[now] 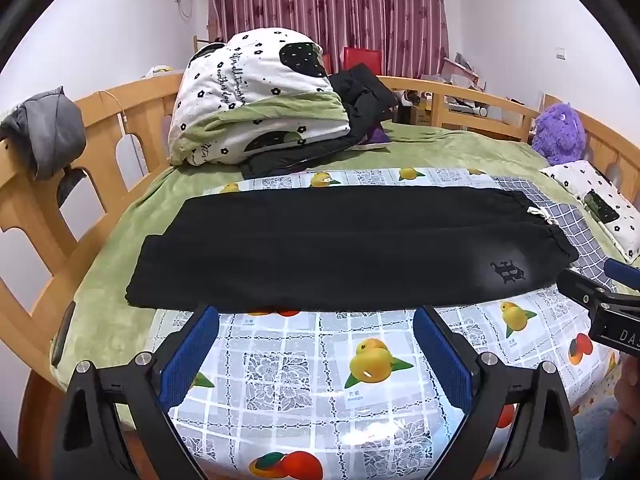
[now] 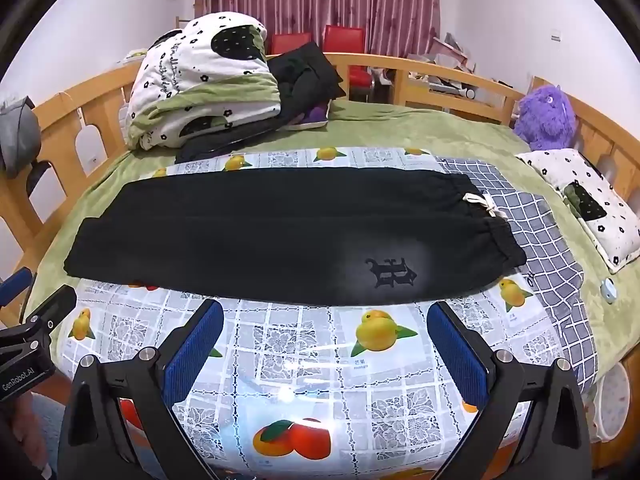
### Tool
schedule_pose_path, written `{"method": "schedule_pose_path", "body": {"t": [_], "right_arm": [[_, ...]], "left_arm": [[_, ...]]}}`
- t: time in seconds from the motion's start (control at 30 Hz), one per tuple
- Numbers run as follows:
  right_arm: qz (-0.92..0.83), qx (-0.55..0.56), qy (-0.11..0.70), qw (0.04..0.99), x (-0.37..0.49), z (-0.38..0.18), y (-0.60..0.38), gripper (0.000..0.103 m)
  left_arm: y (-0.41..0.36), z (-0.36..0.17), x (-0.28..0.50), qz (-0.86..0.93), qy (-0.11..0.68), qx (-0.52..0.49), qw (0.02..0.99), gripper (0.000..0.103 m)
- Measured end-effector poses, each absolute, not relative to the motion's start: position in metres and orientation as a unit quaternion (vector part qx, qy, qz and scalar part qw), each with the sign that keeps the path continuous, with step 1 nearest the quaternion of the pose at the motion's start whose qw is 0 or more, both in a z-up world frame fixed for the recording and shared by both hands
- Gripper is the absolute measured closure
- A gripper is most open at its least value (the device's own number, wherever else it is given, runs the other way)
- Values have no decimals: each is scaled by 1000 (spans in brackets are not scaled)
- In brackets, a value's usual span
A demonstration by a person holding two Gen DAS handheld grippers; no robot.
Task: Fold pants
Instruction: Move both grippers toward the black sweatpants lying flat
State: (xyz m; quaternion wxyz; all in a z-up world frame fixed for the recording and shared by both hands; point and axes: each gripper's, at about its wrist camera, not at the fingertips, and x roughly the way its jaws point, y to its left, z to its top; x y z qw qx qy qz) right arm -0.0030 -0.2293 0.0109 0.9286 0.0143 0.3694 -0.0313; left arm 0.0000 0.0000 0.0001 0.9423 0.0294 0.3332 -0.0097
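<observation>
Black pants (image 1: 340,248) lie flat across the fruit-print cloth (image 1: 320,380), legs to the left, elastic waistband with a white drawstring (image 1: 540,214) to the right. They also show in the right wrist view (image 2: 280,236), with a dark embroidered logo (image 2: 392,272) near the waist. My left gripper (image 1: 316,312) is open and empty, just short of the pants' near edge. My right gripper (image 2: 324,308) is open and empty, at the near edge below the logo. It also shows at the right edge of the left wrist view (image 1: 600,292).
The cloth covers a green bed (image 1: 120,248) with wooden rails (image 1: 40,208). A folded floral quilt (image 1: 256,112) and dark clothes (image 1: 360,92) sit at the back. A purple plush toy (image 2: 544,120) and pillow (image 2: 588,204) are at the right. A checked cloth (image 2: 532,220) lies under the waistband.
</observation>
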Motion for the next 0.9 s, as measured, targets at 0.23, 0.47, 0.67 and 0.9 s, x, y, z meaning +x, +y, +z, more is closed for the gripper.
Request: {"method": "schedule_pose_path", "body": {"t": [0.23, 0.47, 0.67, 0.9], "right_arm": [[-28, 14, 369, 929, -4, 11, -228, 2], [-27, 14, 369, 929, -4, 11, -229, 2], [-26, 15, 368, 929, -4, 11, -229, 2], [-25, 15, 367, 930, -4, 12, -229, 2]], "left_arm": [[1, -1, -2, -10, 332, 28, 943, 5], [2, 0, -1, -10, 333, 27, 942, 5], [2, 0, -1, -10, 333, 27, 942, 5], [3, 1, -1, -10, 334, 25, 942, 5]]}}
